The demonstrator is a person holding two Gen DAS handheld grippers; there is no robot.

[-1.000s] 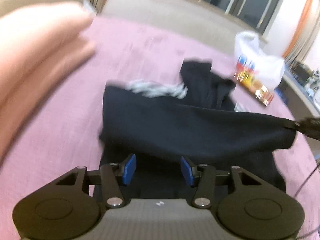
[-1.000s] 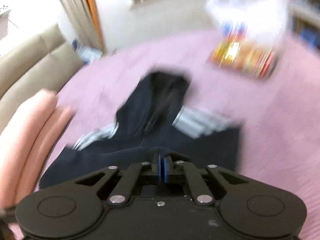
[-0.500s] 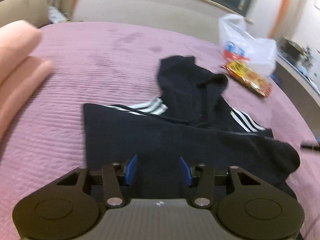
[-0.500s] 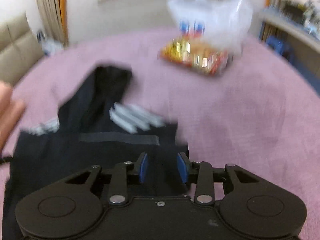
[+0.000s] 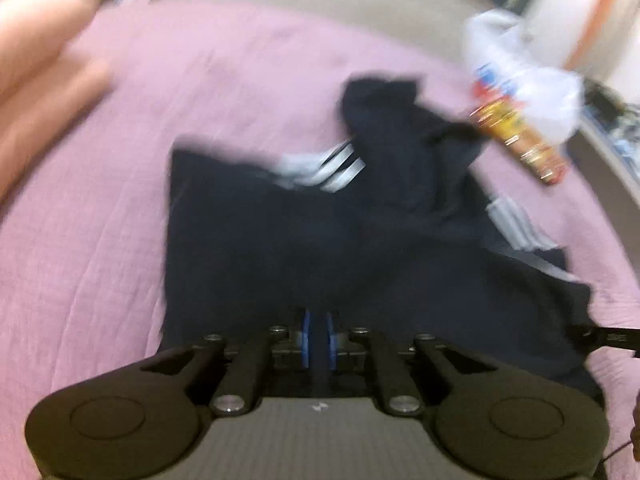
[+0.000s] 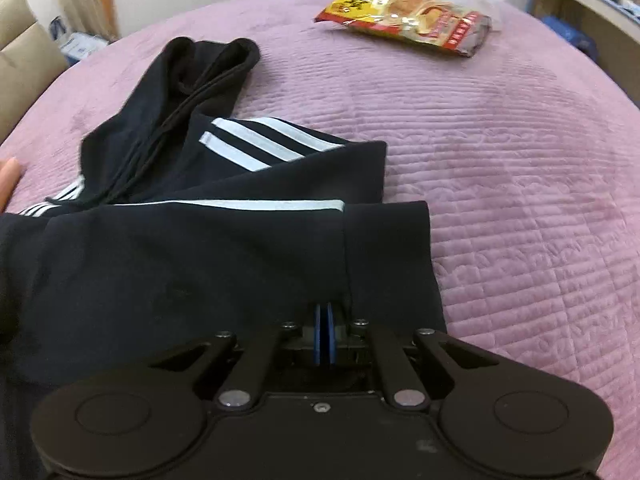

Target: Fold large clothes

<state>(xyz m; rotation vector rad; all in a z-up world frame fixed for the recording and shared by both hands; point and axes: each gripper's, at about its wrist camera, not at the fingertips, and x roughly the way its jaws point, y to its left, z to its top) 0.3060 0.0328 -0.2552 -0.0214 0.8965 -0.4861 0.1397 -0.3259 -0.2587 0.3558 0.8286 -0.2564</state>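
Both sets of fingers were parted half a second ago; the left gripper [image 5: 319, 338] and right gripper [image 6: 325, 334] are now closing, blue pads nearly together, each pinching the near edge of the black striped garment [image 6: 192, 264]. It lies on the pink bed [image 6: 520, 160]. A re-grasp for the next fold, likely. Both grippers pitch downward.

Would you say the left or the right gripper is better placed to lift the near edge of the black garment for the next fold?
Probably the right gripper: its jaws are closing at the black garment near its cuff corner.
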